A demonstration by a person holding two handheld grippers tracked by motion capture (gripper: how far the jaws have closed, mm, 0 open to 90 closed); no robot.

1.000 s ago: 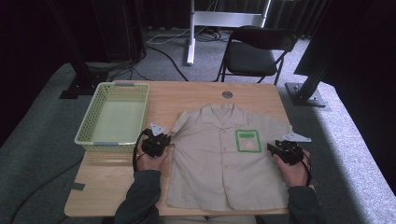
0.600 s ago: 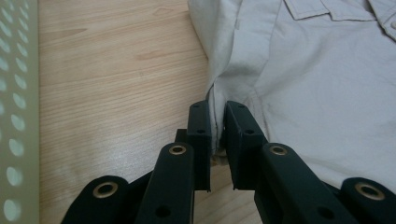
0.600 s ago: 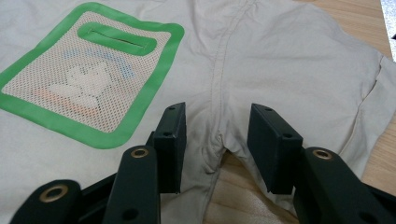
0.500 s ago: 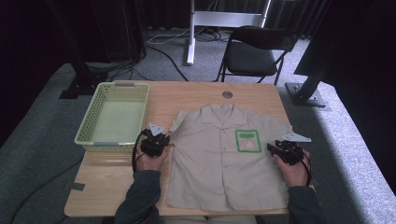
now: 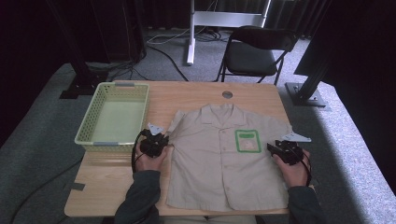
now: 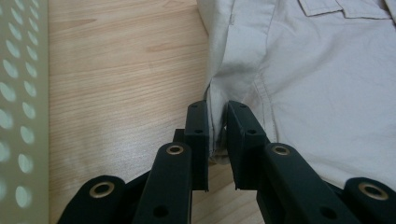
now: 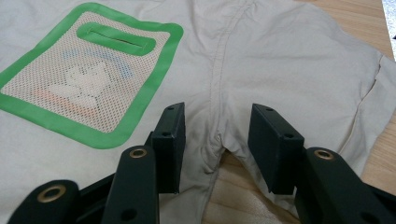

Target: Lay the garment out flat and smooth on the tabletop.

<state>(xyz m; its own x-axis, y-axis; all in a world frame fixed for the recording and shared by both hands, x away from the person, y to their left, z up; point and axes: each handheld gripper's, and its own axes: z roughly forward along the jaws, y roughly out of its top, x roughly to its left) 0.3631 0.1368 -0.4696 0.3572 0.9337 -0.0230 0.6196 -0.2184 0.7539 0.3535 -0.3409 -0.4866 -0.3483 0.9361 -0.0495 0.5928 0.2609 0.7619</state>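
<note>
A beige short-sleeved shirt [image 5: 219, 158] lies flat and face up on the wooden table [image 5: 112, 186], its green-edged mesh chest pocket [image 5: 247, 140] showing. At the underarm on the shirt's left edge sits my left gripper [image 5: 164, 142]. In the left gripper view its jaws [image 6: 217, 116] stand narrowly apart around a raised fold of the shirt [image 6: 327, 93], with a dark gap beside the cloth. My right gripper [image 5: 273, 148] is at the opposite underarm. Its jaws [image 7: 215, 121] stand wide open astride the sleeve seam, beside the pocket [image 7: 88, 88].
A pale green perforated basket [image 5: 112, 140] stands empty at the table's left, close to my left hand, and its wall [image 6: 18, 93] shows in the left gripper view. A round hole [image 5: 227, 94] marks the table's far edge. A black folding chair [image 5: 254, 51] stands beyond the table.
</note>
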